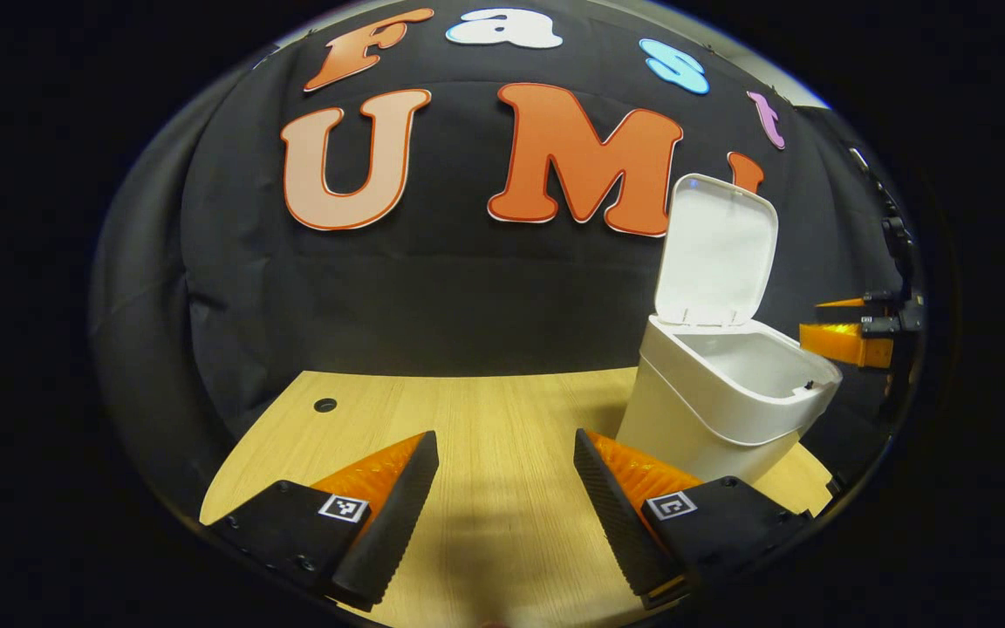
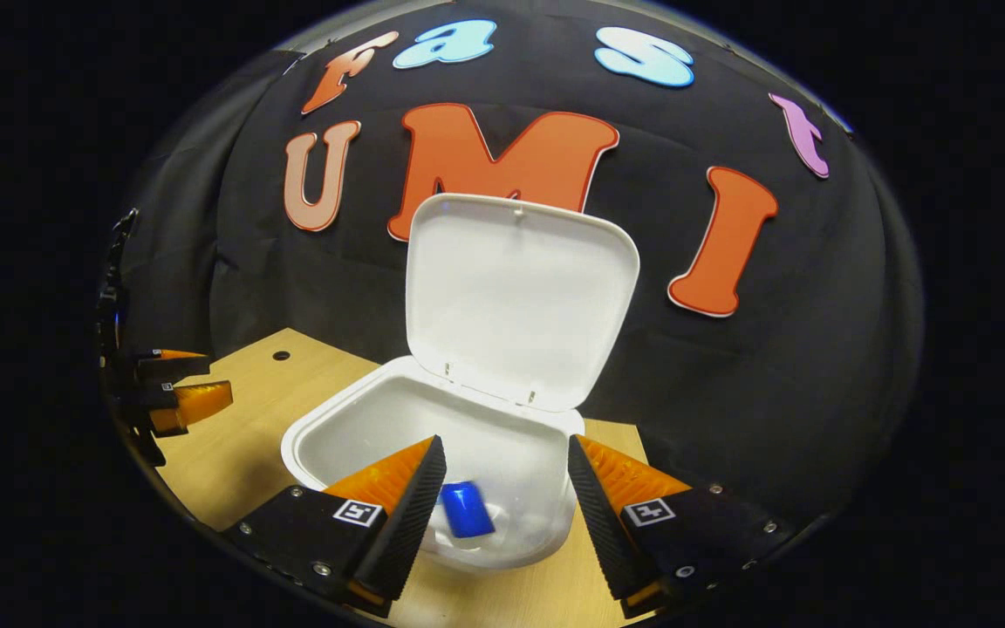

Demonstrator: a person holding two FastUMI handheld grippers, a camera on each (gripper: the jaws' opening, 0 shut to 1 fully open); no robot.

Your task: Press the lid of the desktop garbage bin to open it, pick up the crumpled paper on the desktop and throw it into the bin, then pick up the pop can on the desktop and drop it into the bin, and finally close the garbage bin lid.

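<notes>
Left claw (image 1: 507,488) spread wide, pinching nothing, low over bare wooden bench (image 1: 485,410). Open board ahead, up to the far edge against the black cloth wall (image 1: 468,288); small round hole (image 1: 324,405) near the left corner. White garbage bin (image 1: 712,410) standing to the right near the bench's right edge, lid (image 1: 716,249) tipped up (hinged at the back rim). Right claw (image 2: 502,488) also spread, gripping nothing, poised just above the bin's open mouth (image 2: 363,427). Blue pop can (image 2: 466,509) down inside the bin, seen between the fingers, something pale beside it (too blurred to tell what).
</notes>
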